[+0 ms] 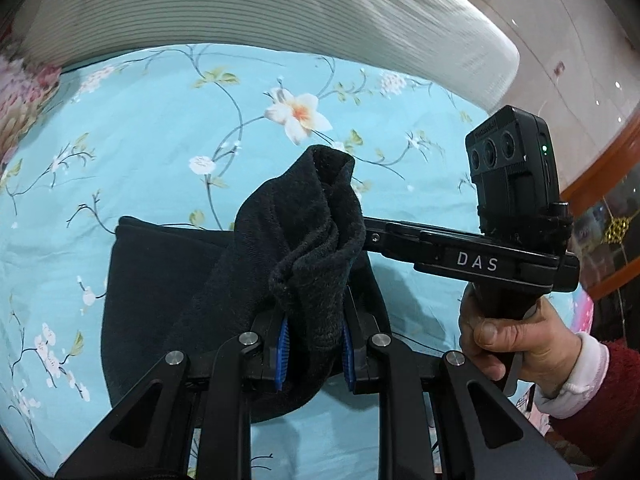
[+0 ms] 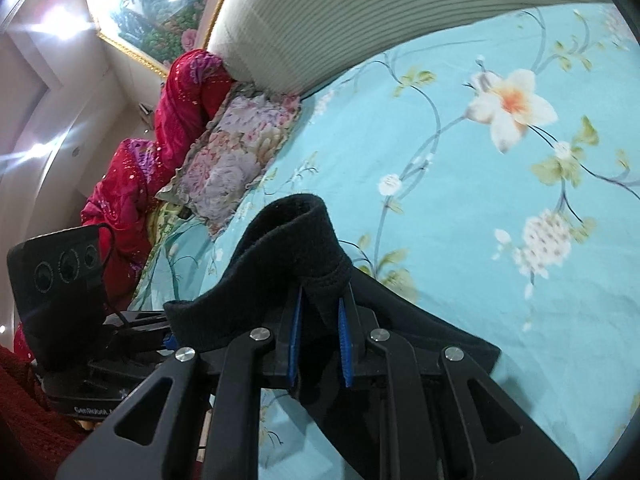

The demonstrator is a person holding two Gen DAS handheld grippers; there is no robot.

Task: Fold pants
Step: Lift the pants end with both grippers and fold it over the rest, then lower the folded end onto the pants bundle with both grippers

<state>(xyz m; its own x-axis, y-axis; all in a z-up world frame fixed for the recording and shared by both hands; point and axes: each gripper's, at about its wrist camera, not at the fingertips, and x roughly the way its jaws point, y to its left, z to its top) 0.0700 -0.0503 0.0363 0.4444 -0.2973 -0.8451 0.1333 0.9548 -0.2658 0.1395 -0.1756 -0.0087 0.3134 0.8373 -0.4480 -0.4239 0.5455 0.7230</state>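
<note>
Both tools (image 1: 316, 340) (image 2: 320, 340) grip black pants (image 1: 304, 240), bunched edge pointing upward.

Pants (image 1: 168, 280) lie on the bedsheet (image 1: 160, 128), one bunched end raised between both grippers. Behind the pants, a headboard (image 1: 248, 4) runs along the bedsheet's far edge; a pillow (image 2: 236, 152) lies beside it.

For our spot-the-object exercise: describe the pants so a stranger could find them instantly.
Start at the bed's blue floral sheet. Near its middle lie the pants, one end lifted, pinched by the left gripper and right gripper. They are the only plain black cloth on the bed.
</note>
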